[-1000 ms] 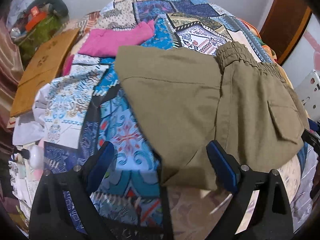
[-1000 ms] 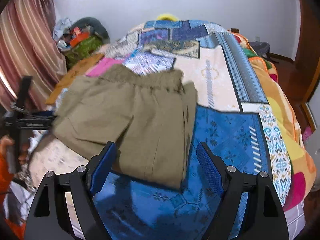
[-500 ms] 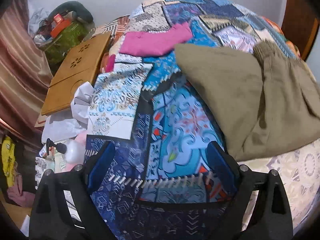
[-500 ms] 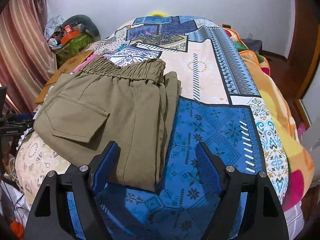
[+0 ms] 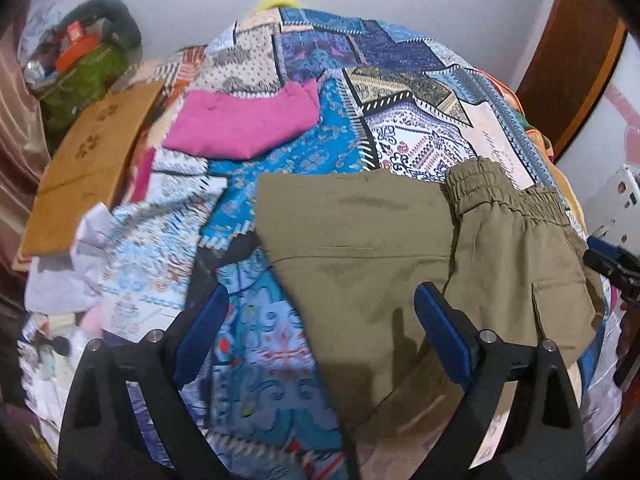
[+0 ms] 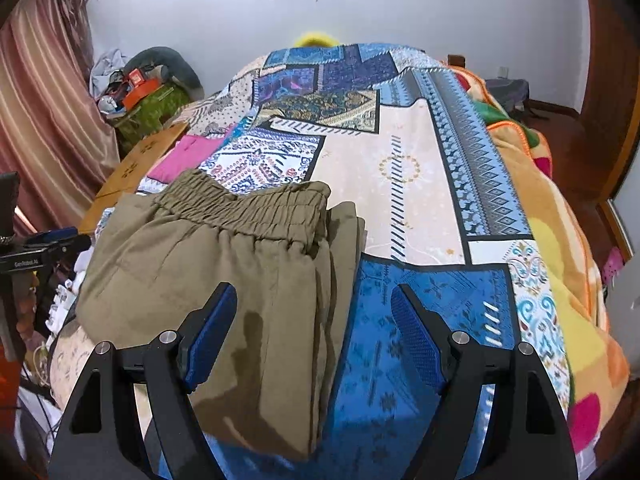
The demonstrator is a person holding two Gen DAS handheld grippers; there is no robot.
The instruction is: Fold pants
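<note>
Olive-green pants [image 5: 400, 248] lie folded on the patterned bedspread [image 5: 280, 360], elastic waistband toward the far side. My left gripper [image 5: 320, 320] hovers open over the pants' left edge, nothing pressed between its blue pads. In the right wrist view the same pants [image 6: 224, 264] fill the left half, with the waistband bunched at the top. Over their near right edge my right gripper [image 6: 314, 320] is open and grips nothing. Each gripper shows at the edge of the other's view: the right gripper [image 5: 612, 264] and the left gripper [image 6: 44, 244].
A pink garment [image 5: 244, 124] lies folded on the bed beyond the pants. A wooden board [image 5: 88, 160] and a cluttered green bag [image 5: 88, 72] stand at the left. Curtains [image 6: 44, 120] hang at the left, and an orange blanket [image 6: 560, 240] covers the bed's right side.
The left gripper's view swung left off the pants, then came back over their left edge. The right gripper drew nearer to the pants' right edge. Both stayed open.
</note>
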